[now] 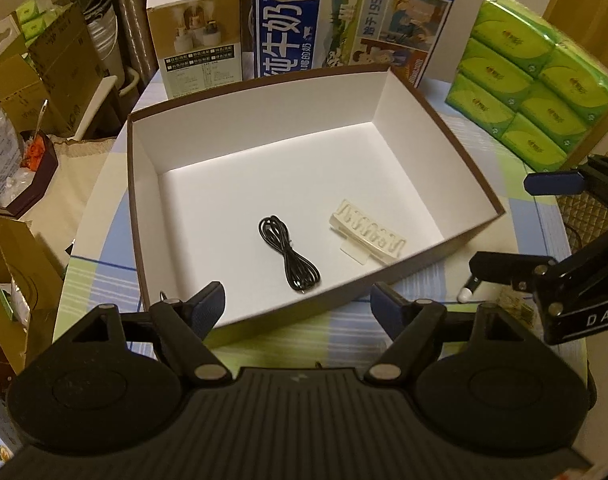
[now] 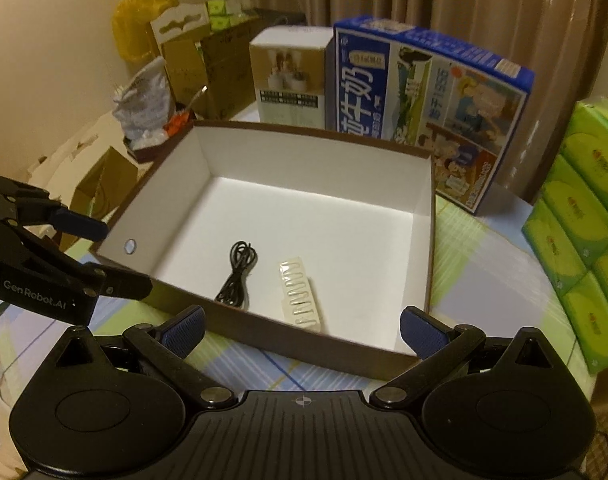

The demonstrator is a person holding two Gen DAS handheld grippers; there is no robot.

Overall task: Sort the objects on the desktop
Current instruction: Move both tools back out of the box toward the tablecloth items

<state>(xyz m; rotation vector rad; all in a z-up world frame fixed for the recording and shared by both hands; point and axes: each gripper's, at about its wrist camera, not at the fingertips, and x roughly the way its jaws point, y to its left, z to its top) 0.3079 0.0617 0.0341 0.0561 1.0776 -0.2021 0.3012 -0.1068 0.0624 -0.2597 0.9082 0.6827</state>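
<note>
The blue milk carton (image 1: 351, 20) behind the open box (image 1: 264, 104) reads "1956" and "牛奶". The left gripper (image 2: 104, 256) beside that box bears "GenRobot.AI"; the right gripper (image 1: 527, 228) shows "DAS".

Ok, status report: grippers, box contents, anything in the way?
Left gripper and right gripper open, empty. Coiled black cable and cream plastic clip inside brown-walled white box. Nothing blocking.

I see brown curtains (image 2: 463, 20) behind the table, a cream wall (image 2: 44, 60) on the left, cardboard boxes (image 1: 60, 64) stacked beside it, all in dim warm light.
</note>
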